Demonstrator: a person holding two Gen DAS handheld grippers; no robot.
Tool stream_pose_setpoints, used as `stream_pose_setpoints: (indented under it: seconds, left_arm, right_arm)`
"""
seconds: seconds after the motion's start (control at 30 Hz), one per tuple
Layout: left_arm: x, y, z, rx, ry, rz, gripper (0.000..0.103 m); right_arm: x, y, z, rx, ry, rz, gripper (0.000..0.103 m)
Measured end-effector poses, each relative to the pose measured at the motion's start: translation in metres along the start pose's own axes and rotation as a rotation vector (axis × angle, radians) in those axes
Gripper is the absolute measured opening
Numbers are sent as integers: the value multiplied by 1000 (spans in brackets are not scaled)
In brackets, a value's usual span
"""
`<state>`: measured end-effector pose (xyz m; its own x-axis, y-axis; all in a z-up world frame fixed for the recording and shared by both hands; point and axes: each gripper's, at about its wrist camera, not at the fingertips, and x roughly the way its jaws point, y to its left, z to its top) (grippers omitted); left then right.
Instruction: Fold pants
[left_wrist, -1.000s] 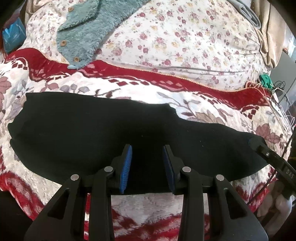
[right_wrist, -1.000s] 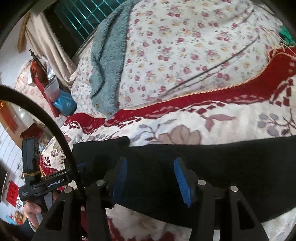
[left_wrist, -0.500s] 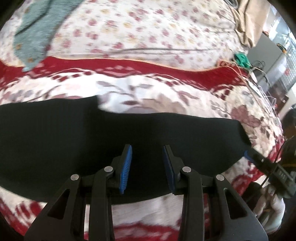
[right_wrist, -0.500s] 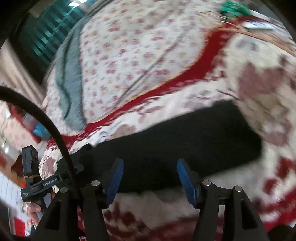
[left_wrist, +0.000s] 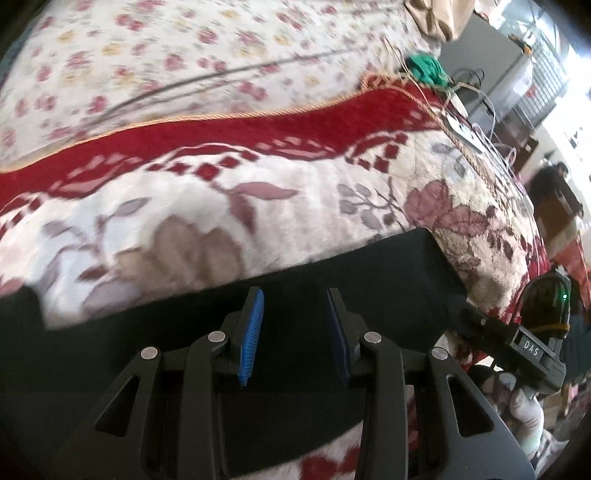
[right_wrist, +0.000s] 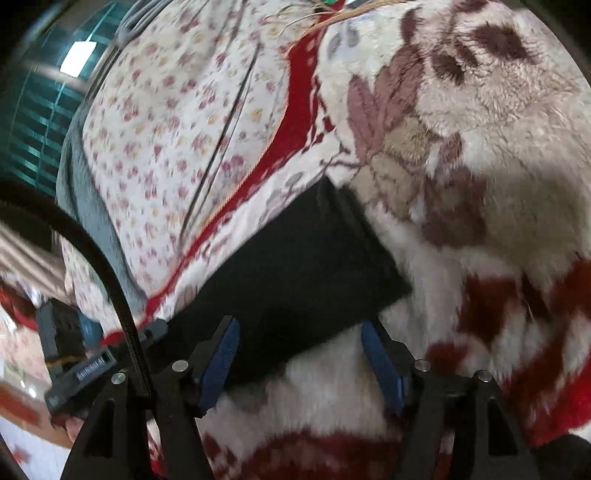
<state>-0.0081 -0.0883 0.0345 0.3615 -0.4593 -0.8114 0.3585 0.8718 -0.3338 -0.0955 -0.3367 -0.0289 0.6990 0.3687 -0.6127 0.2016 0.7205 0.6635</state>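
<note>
Pants (left_wrist: 280, 306): black, laid flat on the red-and-cream plush blanket (left_wrist: 303, 206); one squared leg end toward the blanket's far corner.
Pants, right wrist view (right_wrist: 295, 273): dark slab running diagonally, leg end nearest the big rose motif.
Left gripper (left_wrist: 295, 332): above the pants' near half, pointing steeply down; blue pads (left_wrist: 251, 332) apart, only flat cloth seen between them — open, gripping nothing.
Right gripper (right_wrist: 301, 360): at the pants' near edge by the leg end, tilted downward; jaws just been widening, now spread well apart — nothing pinched, left pad over the black cloth, right pad over bare blanket.
Other gripper seen from the left wrist (left_wrist: 517, 339): just beside the pants' leg end, low right, held in a pale-gloved hand (left_wrist: 524, 410).
Beyond the pants: small-flowered quilt (left_wrist: 177, 62), past the blanket's red border.
Containers: none identifiable near the pants.
</note>
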Motion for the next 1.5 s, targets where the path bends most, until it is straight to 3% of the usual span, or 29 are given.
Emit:
stream_pose_setpoints:
  seconds: [0.43, 0.47, 0.63, 0.9, 1.03, 1.1, 1.17, 1.23, 1.37, 1.5]
  left_arm:
    - [73, -67, 57, 332, 181, -189, 34]
    - [81, -71, 59, 351, 209, -196, 35]
    - [95, -79, 58, 386, 274, -266, 66]
    - [104, -80, 62, 450, 317, -311, 69]
    - [110, -89, 65, 494, 332, -285, 68]
    - [110, -101, 59, 555, 303, -247, 62]
    - [108, -106, 53, 588, 266, -238, 55]
    - [107, -103, 53, 561, 246, -246, 44]
    - [98, -82, 59, 448, 218, -299, 14]
    - [81, -80, 56, 449, 173, -299, 11]
  right_arm:
    - [-2, -12, 4, 32, -9, 93, 67]
    - [-3, -12, 4, 31, -9, 95, 67]
    - [-2, -13, 3, 30, -12, 107, 67]
    - [-1, -10, 2, 61, -61, 69, 67]
    - [0, -5, -1, 39, -102, 56, 67]
    - [2, -4, 1, 8, -94, 88, 60]
    - [11, -8, 4, 24, -55, 158, 31]
    - [15, -11, 5, 39, -52, 165, 18]
    - [8, -2, 4, 11, -92, 200, 13]
    - [0, 16, 5, -34, -101, 232, 12]
